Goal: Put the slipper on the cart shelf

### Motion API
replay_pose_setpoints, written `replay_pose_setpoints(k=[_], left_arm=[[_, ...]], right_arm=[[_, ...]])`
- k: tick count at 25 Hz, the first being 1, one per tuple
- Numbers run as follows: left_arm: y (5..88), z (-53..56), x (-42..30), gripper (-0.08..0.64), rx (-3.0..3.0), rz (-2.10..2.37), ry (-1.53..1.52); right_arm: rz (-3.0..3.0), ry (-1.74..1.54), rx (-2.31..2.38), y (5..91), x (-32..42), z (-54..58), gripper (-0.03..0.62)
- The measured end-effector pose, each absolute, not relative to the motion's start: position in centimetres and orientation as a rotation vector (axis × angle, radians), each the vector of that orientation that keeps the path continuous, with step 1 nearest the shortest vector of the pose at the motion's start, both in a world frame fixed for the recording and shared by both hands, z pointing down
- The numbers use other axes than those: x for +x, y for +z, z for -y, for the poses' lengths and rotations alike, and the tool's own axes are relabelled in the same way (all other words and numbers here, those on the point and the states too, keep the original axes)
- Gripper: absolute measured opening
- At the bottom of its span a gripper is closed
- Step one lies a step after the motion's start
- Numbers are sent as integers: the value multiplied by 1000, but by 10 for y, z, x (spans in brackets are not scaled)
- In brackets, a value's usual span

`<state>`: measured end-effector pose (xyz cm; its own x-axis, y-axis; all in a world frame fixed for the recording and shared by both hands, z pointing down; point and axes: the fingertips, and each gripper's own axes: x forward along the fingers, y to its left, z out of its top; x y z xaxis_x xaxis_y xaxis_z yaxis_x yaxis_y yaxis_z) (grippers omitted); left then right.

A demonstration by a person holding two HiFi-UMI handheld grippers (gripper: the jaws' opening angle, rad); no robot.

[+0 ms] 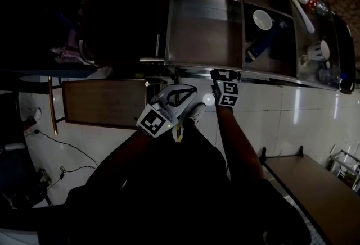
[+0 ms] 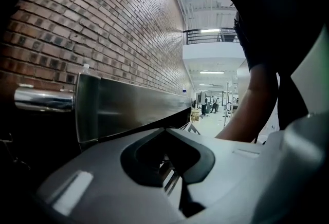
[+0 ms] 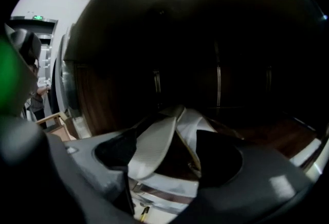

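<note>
In the head view the left gripper (image 1: pixel 179 96) and the right gripper (image 1: pixel 221 78) are side by side, just before the front edge of the steel cart (image 1: pixel 202 30). In the left gripper view its jaws are together and empty. In the right gripper view the jaws stand wide apart, and the white slipper (image 3: pixel 154 148) lies between them, not squeezed, on a brown shelf (image 3: pixel 277 138).
</note>
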<state>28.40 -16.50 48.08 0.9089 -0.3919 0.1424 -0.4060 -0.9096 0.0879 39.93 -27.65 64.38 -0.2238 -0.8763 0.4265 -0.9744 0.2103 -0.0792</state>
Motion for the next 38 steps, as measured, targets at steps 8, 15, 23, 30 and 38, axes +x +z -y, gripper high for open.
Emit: replay_pose_setpoints(k=[8, 15, 23, 30, 38], left_arm=[[463, 155, 256, 0, 2987, 638, 136], [452, 147, 223, 0, 2992, 648, 109], [423, 129, 183, 0, 3020, 631, 51], [419, 112, 164, 0, 3042, 572, 20], [417, 93, 169, 0, 3067, 531, 23]], right_arm=[[2312, 452, 1656, 610, 359, 222, 351], [2485, 313, 1529, 542, 308, 180, 163], [2638, 154, 1461, 445, 255, 136, 1], [2678, 132, 1444, 422, 220, 104, 0], [2710, 217, 1427, 423, 208, 76, 0]])
